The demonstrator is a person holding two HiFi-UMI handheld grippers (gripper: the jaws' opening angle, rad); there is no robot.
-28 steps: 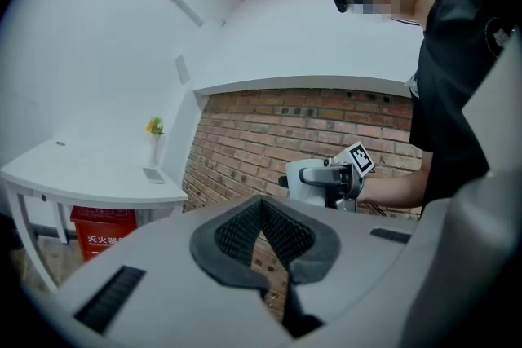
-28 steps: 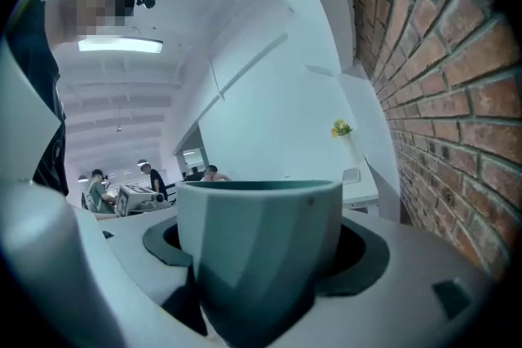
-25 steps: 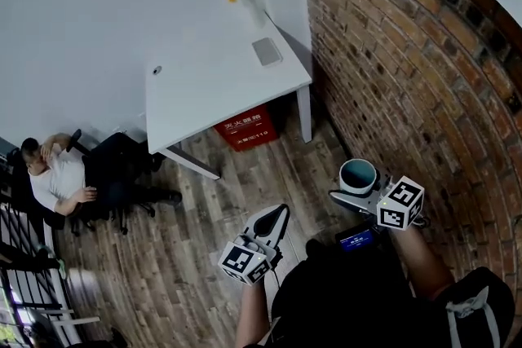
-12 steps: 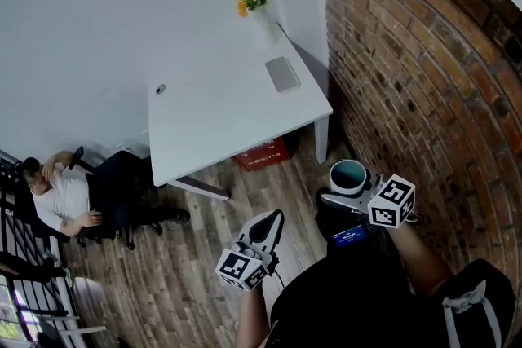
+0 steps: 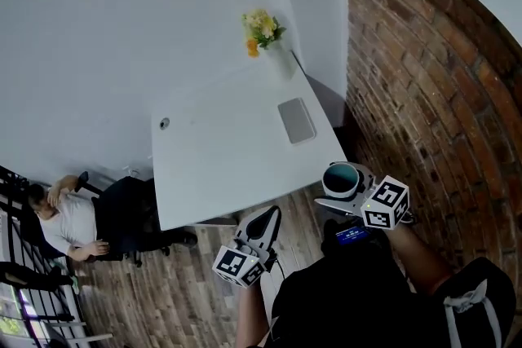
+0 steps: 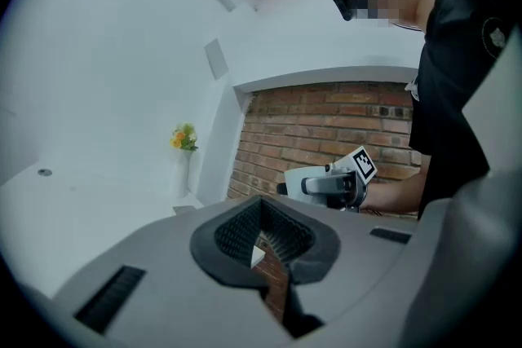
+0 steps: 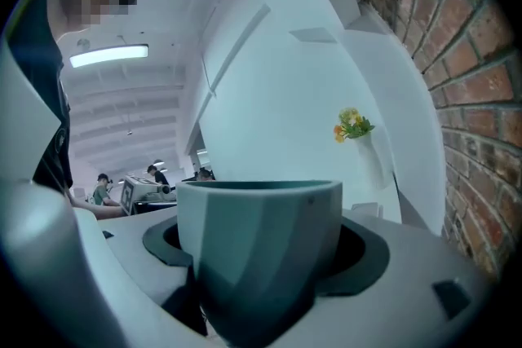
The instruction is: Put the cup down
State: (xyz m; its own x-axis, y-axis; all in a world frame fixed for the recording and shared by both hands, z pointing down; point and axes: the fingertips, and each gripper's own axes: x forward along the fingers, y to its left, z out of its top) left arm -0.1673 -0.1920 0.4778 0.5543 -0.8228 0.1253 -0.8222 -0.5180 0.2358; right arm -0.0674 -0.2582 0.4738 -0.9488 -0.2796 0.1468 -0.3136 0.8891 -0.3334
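A pale teal cup with a dark inside is held upright in my right gripper, just off the white table's near right corner and above the floor. In the right gripper view the cup fills the space between the jaws, which are shut on it. My left gripper hangs lower and to the left, near the table's front edge, shut with nothing in it. In the left gripper view its jaws meet, and the right gripper shows beyond them.
On the table stand a white vase of yellow and orange flowers, a flat grey pad and a small round disc. A brick wall runs along the right. A person sits on a chair at the left.
The table has come much nearer in the head view. The cup in the right gripper now sits by the table's near right corner; both grippers keep their hold and pose.
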